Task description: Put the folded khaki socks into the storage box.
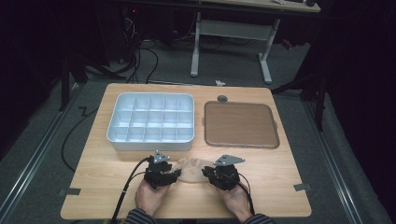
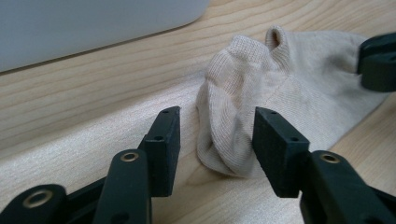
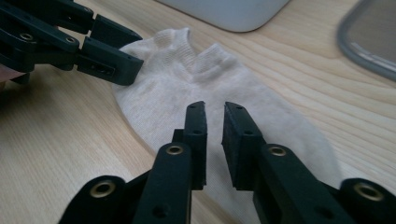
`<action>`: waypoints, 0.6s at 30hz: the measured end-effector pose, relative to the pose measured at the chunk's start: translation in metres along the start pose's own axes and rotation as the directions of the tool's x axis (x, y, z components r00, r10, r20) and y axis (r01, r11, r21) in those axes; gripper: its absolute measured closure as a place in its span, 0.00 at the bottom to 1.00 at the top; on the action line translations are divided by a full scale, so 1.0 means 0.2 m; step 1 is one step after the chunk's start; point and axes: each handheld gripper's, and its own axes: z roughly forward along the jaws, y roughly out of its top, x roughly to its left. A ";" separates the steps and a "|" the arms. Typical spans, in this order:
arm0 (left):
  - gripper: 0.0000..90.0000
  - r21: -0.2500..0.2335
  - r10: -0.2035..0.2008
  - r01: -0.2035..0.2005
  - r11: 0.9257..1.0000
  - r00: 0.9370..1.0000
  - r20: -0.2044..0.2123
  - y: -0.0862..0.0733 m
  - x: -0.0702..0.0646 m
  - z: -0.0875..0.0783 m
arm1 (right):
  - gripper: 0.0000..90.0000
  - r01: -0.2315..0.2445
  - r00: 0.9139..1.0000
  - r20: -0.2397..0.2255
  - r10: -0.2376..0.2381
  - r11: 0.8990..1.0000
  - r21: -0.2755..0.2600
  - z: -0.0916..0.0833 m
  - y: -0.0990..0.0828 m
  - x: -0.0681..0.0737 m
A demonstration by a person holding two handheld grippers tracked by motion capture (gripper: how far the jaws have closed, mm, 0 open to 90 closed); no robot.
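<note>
A dim room with a dark floor and trailing cables surrounds a pale wood-grain worktop [image 1: 93, 186]. At its back left stands a light grey plastic organiser box [image 1: 151, 120] divided into small square compartments, none visibly holding anything; to its right lies a flat brown tray with rounded corners [image 1: 241, 124].

Near the front edge, between the person's hands, lies a beige knitted ankle sock [image 1: 191, 169]. It is soft and finely ribbed at the cuff, smoother over the foot, and one end is bunched into folds while the rest lies fairly flat.

The left tool [image 2: 217, 140] has its jaws well apart, set either side of the bunched end without visibly pressing on it. The right tool [image 3: 214, 135] hovers over the flat part of the sock with its jaws nearly together, a thin gap between them and no cloth caught in it.

Judging from this, the work is at an early stage: the sock is neither folded nor lifted, and nothing has gone into the box. Gripping, tidying and placing it all seem left to do.
</note>
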 end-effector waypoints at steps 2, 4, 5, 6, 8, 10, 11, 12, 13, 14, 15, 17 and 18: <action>0.62 -0.002 0.004 -0.004 1.000 1.000 -0.009 0.00 0.00 0.00 | 0.93 0.005 1.000 0.000 -0.005 1.000 0.009 0.03 0.01 0.01; 0.65 0.001 0.010 -0.010 1.000 1.000 -0.018 0.00 -0.01 0.00 | 0.94 0.003 1.000 0.004 -0.003 1.000 0.014 0.06 0.02 0.02; 0.66 0.004 0.015 -0.015 1.000 1.000 -0.019 0.00 -0.01 0.00 | 0.95 0.004 1.000 0.006 -0.004 1.000 0.015 0.07 0.02 0.02; 0.70 0.013 0.034 -0.033 0.999 0.999 -0.022 0.00 -0.02 0.01 | 0.95 0.005 1.000 0.012 -0.005 1.000 0.020 0.08 0.02 0.03; 0.72 0.016 0.035 -0.035 0.999 0.999 -0.020 0.00 -0.03 0.01 | 0.96 0.002 1.000 0.015 -0.002 1.000 0.019 0.08 0.03 0.03; 0.80 0.022 0.031 -0.031 0.999 0.999 -0.009 0.01 -0.03 0.01 | 0.96 0.008 1.000 0.018 -0.009 0.999 0.031 0.09 0.02 0.03; 0.83 0.023 0.028 -0.028 0.999 1.000 -0.006 0.01 -0.03 0.01 | 0.96 0.005 1.000 0.018 -0.006 0.999 0.035 0.10 0.02 0.03; 0.85 0.023 0.026 -0.026 0.999 1.000 -0.002 0.01 -0.03 0.01 | 0.97 0.003 1.000 0.020 -0.004 0.999 0.042 0.10 0.02 0.03; 0.85 0.023 0.025 -0.025 0.999 1.000 0.001 0.00 -0.03 0.01 | 0.97 0.003 1.000 0.020 -0.004 0.999 0.042 0.10 0.02 0.03; 0.89 0.025 0.026 -0.026 0.999 1.000 0.003 0.01 -0.03 0.02 | 0.97 0.005 1.000 0.021 -0.006 0.999 0.049 0.11 0.01 0.03; 0.89 0.030 0.029 -0.029 0.999 1.000 0.005 0.01 -0.03 0.02 | 0.97 0.005 1.000 0.021 -0.006 0.999 0.049 0.11 0.01 0.03; 0.91 0.034 -0.003 0.003 0.999 1.000 0.015 0.01 -0.05 0.02 | 0.97 0.002 1.000 0.020 -0.003 0.999 0.053 0.12 0.01 0.03; 0.91 0.036 -0.001 0.001 0.999 1.000 0.016 0.02 -0.05 0.02 | 0.97 0.005 1.000 0.023 -0.006 0.999 0.053 0.12 0.01 0.03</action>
